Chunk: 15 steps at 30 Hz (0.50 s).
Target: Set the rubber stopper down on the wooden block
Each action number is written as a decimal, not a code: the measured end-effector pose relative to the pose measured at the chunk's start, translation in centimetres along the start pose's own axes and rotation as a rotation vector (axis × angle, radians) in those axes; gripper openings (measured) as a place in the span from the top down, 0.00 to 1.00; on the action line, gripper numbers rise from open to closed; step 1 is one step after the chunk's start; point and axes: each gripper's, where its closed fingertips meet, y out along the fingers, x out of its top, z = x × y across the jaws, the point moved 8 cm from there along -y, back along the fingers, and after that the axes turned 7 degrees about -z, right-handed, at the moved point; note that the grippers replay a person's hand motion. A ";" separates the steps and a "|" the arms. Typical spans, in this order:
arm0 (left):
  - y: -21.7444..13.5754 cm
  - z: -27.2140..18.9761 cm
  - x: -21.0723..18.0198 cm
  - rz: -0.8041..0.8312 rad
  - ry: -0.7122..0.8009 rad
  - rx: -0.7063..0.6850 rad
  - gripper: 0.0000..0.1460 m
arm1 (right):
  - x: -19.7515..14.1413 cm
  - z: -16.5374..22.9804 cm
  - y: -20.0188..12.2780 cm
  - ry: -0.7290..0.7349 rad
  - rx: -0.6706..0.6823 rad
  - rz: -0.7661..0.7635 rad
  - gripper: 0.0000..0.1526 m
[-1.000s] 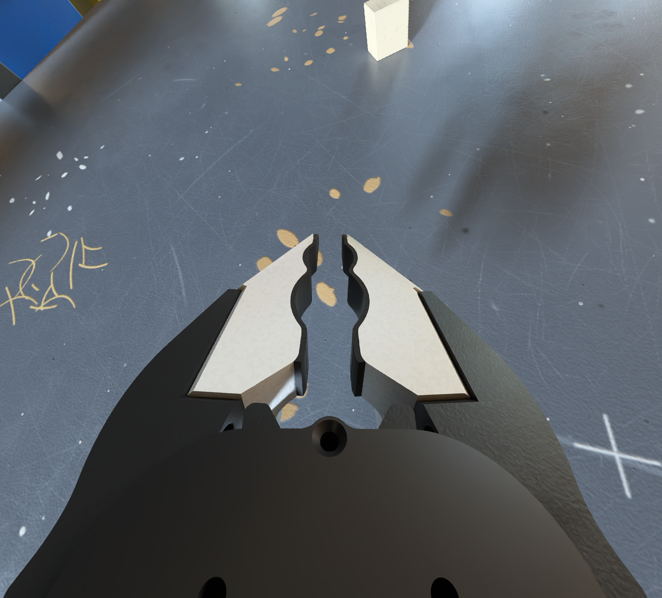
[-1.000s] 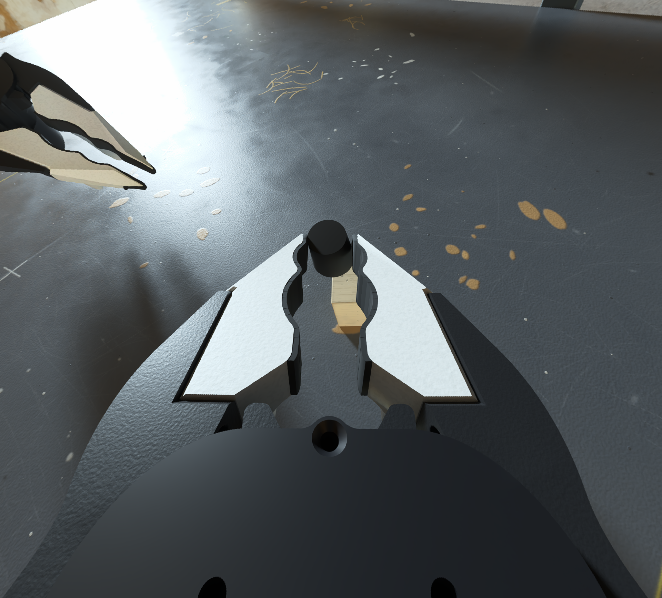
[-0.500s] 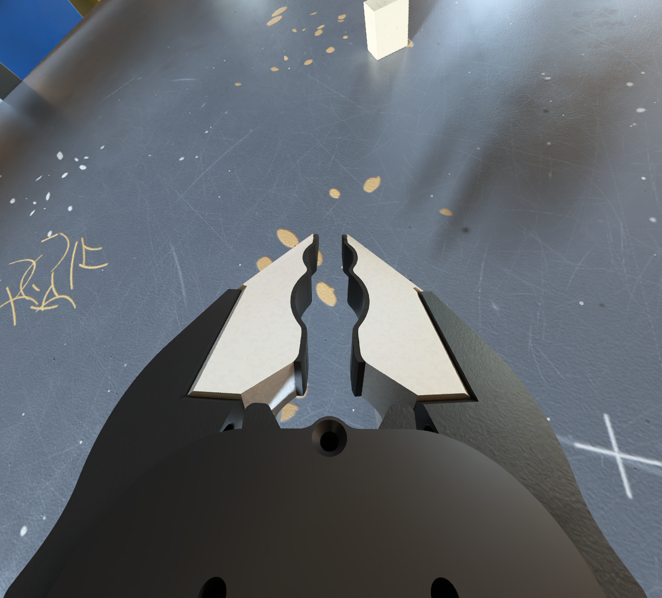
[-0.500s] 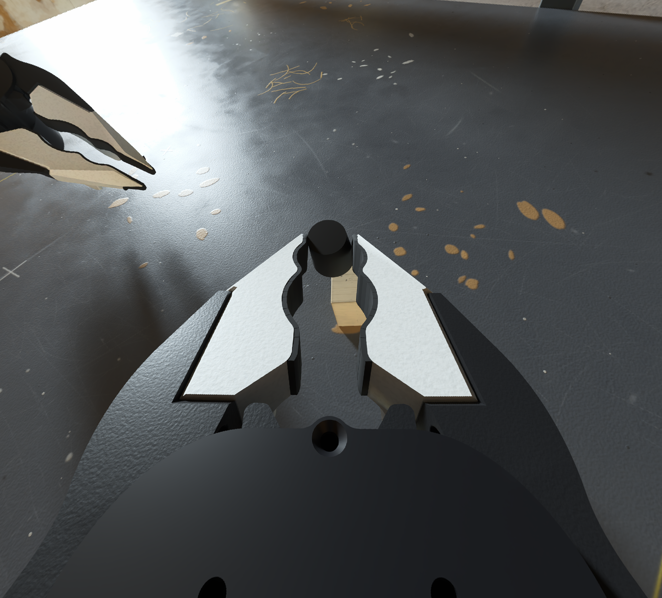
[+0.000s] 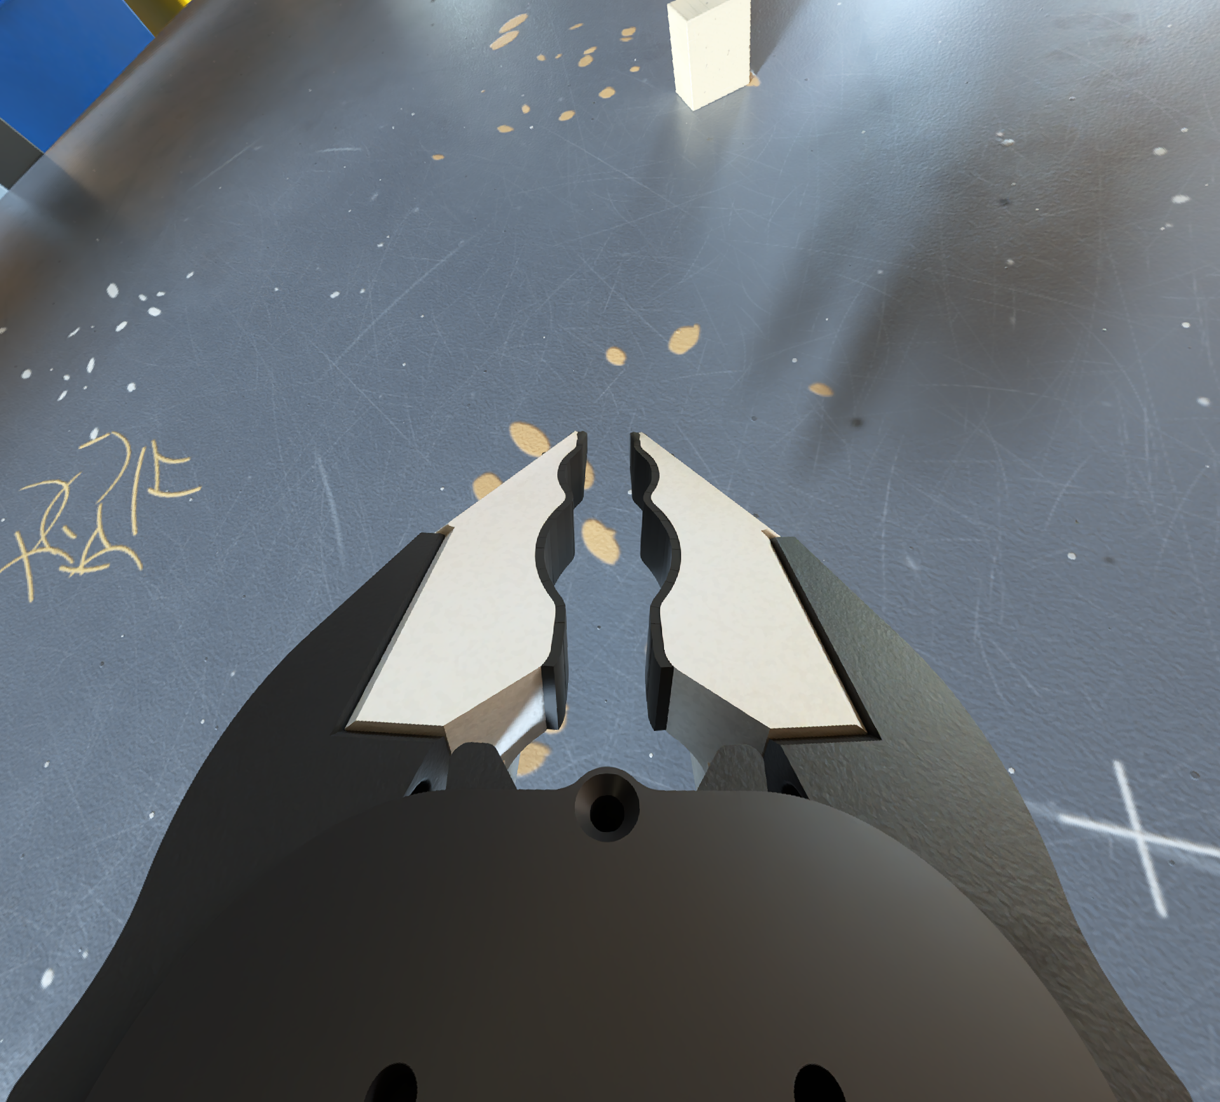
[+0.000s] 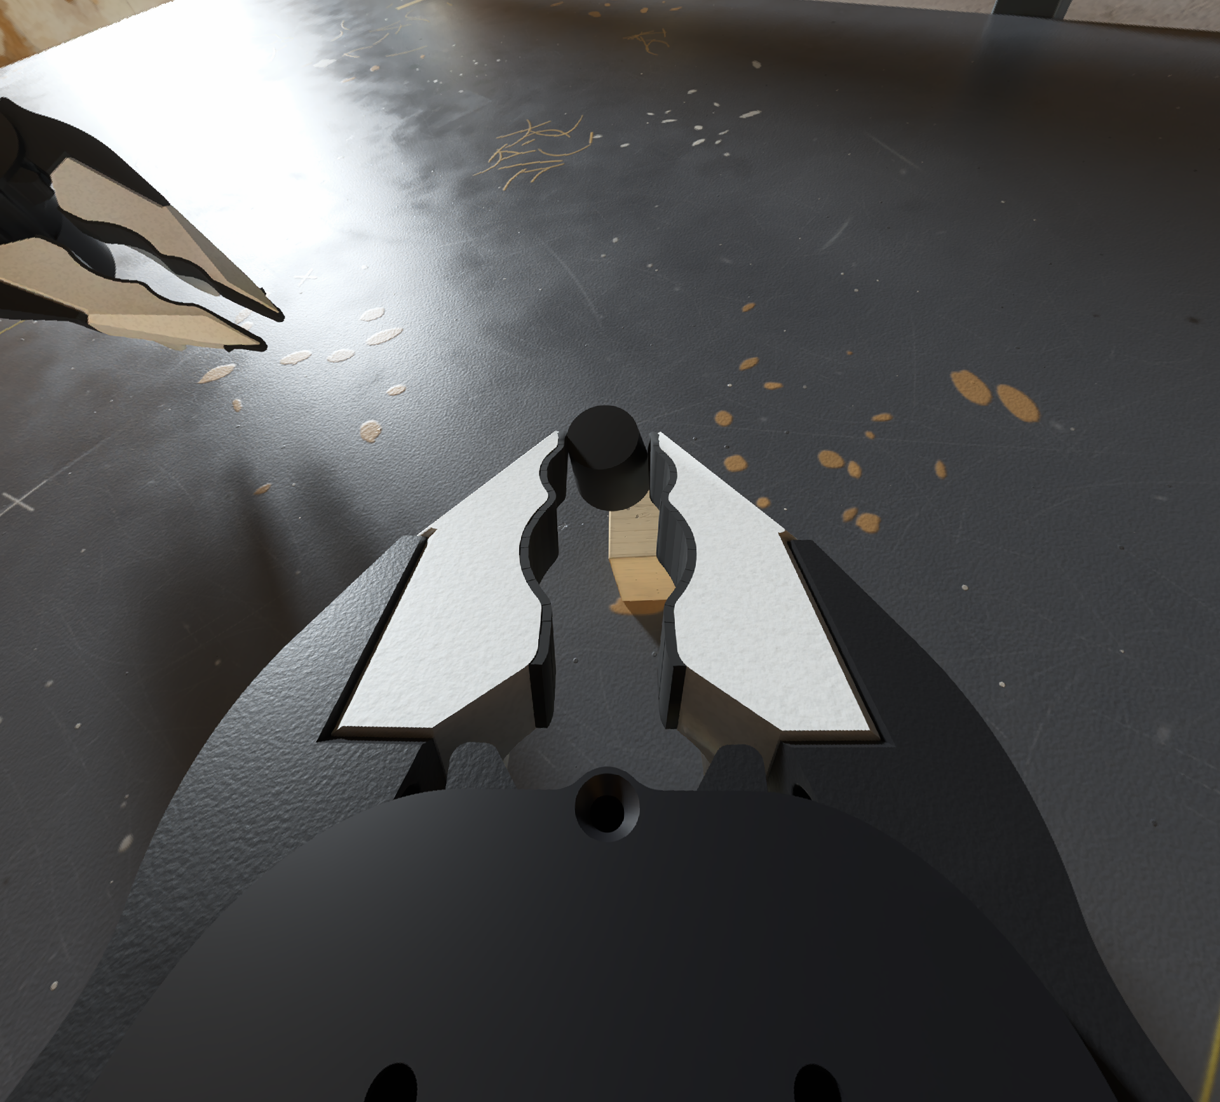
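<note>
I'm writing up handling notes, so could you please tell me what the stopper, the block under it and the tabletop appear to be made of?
Rubber stopper: matte black with a soft, dull sheen, consistent with rubber.
Wooden block: pale, unfinished-looking wood; faint grain lines show on its side in the right wrist view.
Table: dark grey hard sheet, semi-gloss, with fine scratches and strong glare; possibly metal or laminate, I cannot tell which.

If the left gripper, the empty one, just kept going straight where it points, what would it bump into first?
Probably the tabletop: the left gripper tilts down toward bare surface. The wooden block stands farther on, slightly to the right, though depth is hard to judge.
</note>
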 end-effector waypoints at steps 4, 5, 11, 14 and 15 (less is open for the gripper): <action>0.0 0.0 0.0 -0.001 -0.003 -0.001 0.92 | 0.0 0.0 0.0 0.001 0.000 0.001 0.84; 0.0 0.0 0.0 -0.001 -0.003 -0.001 0.92 | 0.0 0.0 0.0 0.000 0.000 0.001 0.84; 0.0 0.0 0.0 0.000 -0.001 -0.001 0.91 | 0.0 0.0 0.0 0.001 0.000 0.000 0.84; 0.0 0.0 0.0 0.001 0.000 -0.001 0.91 | 0.0 0.0 0.0 -0.001 0.000 0.000 0.84; 0.0 0.0 0.0 0.002 0.000 -0.001 0.91 | 0.0 0.0 0.0 -0.001 0.000 0.000 0.84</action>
